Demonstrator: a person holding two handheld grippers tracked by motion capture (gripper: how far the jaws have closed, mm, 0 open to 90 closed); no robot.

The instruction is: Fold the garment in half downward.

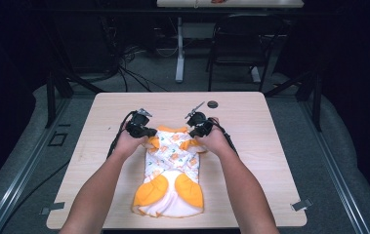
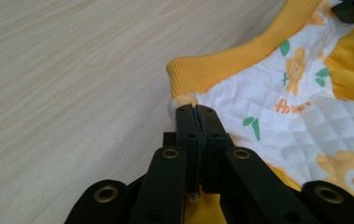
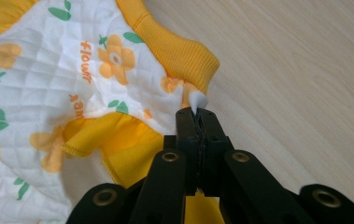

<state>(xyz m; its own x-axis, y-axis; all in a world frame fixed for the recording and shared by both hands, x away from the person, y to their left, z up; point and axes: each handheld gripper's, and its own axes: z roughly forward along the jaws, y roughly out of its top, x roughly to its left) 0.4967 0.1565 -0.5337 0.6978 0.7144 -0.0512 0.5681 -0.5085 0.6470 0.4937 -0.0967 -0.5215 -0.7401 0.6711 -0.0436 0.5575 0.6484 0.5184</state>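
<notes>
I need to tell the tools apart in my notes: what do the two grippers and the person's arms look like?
Both the left gripper and the right gripper are black, with flat linkage bars, brass-coloured rivets and a trailing black cable. A grey plate tops each. The forearms are bare, no sleeves.

garment point(image 1: 173, 170): lay flat mid-table point(image 1: 251, 122), collar end away from the person
left gripper point(image 1: 146, 130): at collar's left corner
right gripper point(image 1: 199, 130): at right corner
</notes>
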